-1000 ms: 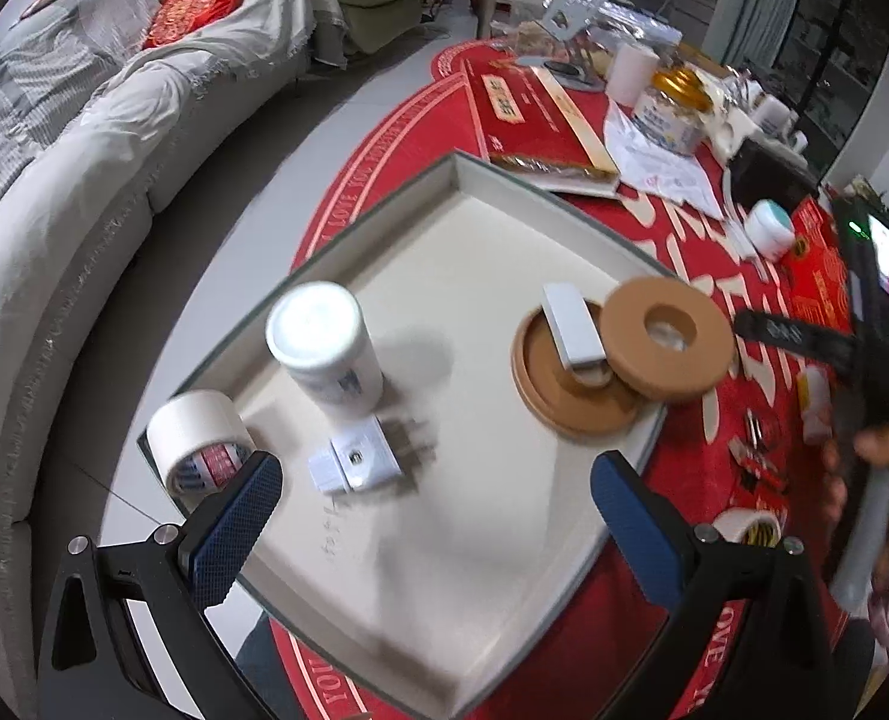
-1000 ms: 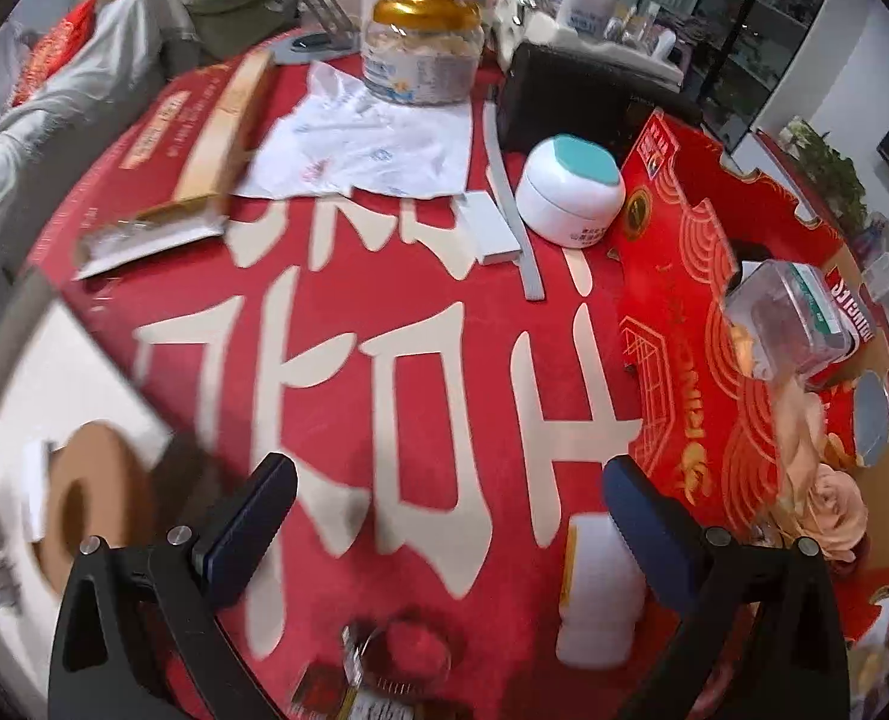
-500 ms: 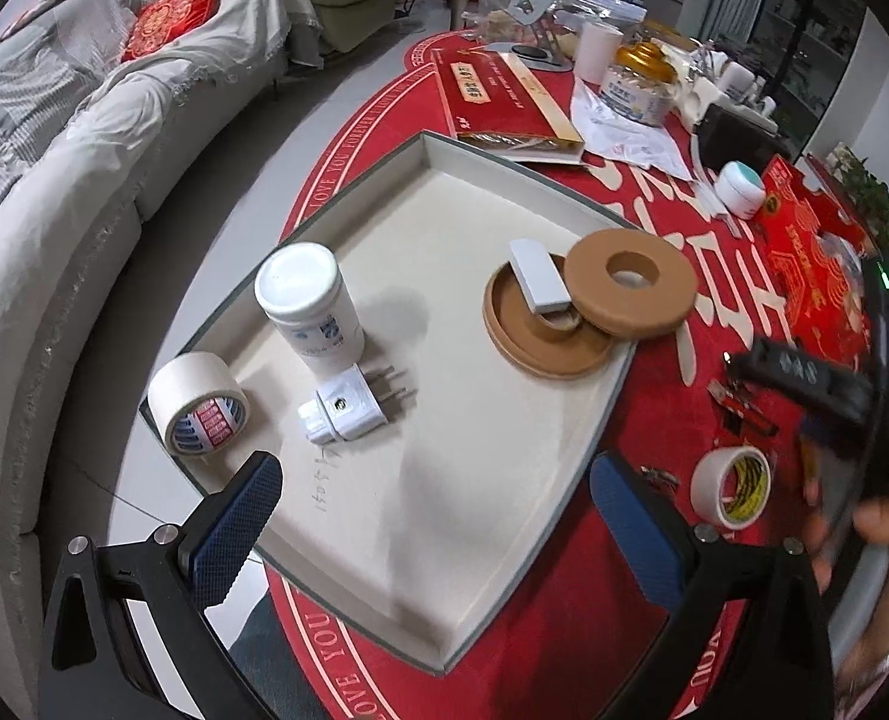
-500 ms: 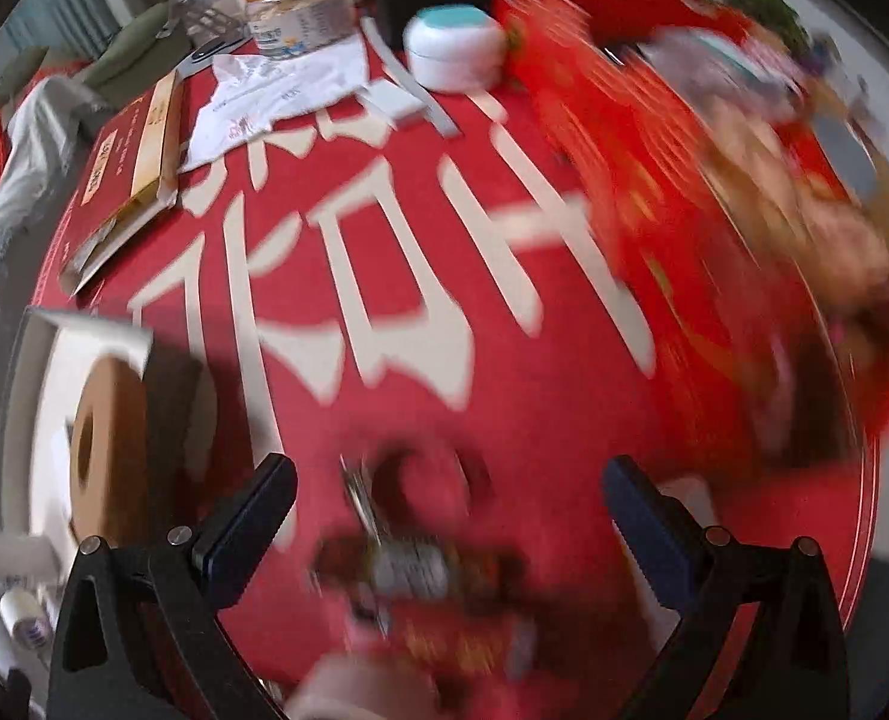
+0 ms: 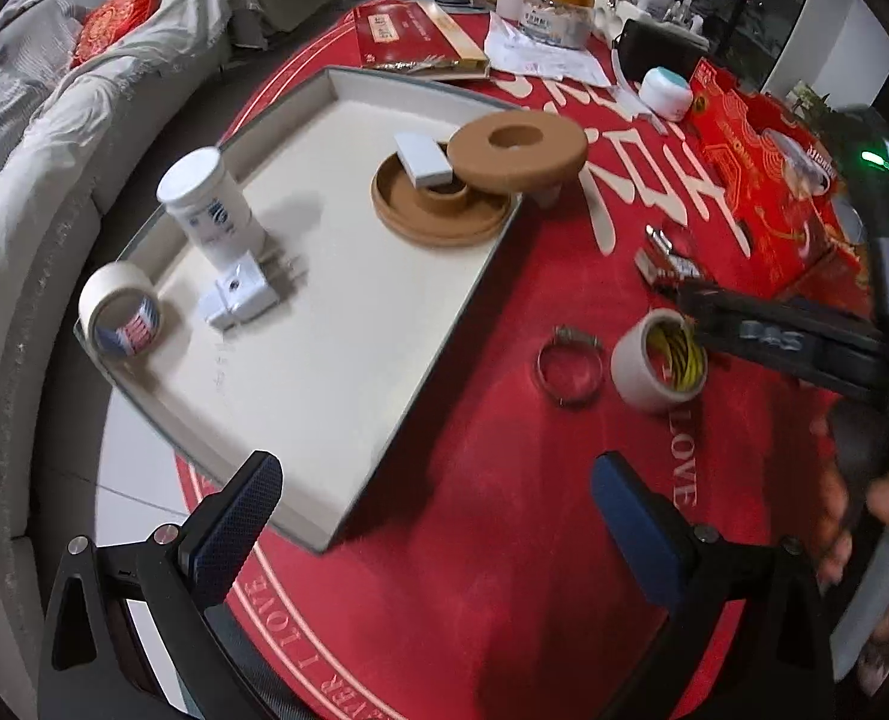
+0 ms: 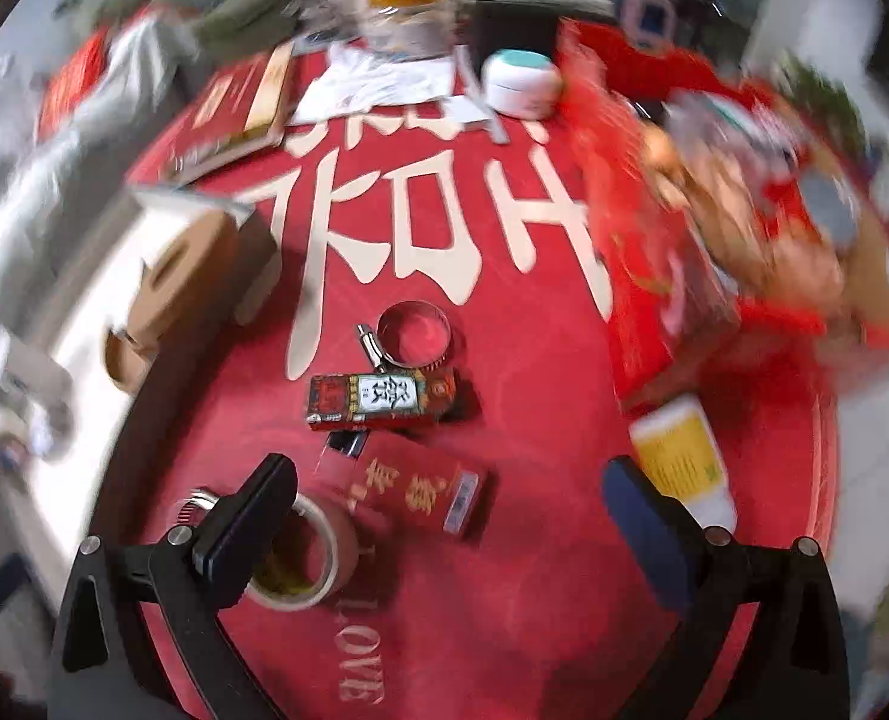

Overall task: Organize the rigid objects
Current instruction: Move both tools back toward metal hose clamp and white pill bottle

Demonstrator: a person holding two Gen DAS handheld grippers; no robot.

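Cream tray [image 5: 348, 276], red tablecloth [image 5: 504, 528]

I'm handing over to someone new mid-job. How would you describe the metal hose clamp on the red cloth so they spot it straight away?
Start at the big cream tray and step off its right-hand edge onto the red tablecloth. The hose clamp lies flat there, just left of a tape roll. It is a thin bare steel ring with a small screw housing, while the roll is thick and cream.

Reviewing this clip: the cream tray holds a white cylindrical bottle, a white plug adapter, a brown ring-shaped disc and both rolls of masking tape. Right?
Not quite. Only one roll of masking tape sits in the cream tray; the other roll lies outside on the red cloth, beside a metal hose clamp. The left wrist view shows it.
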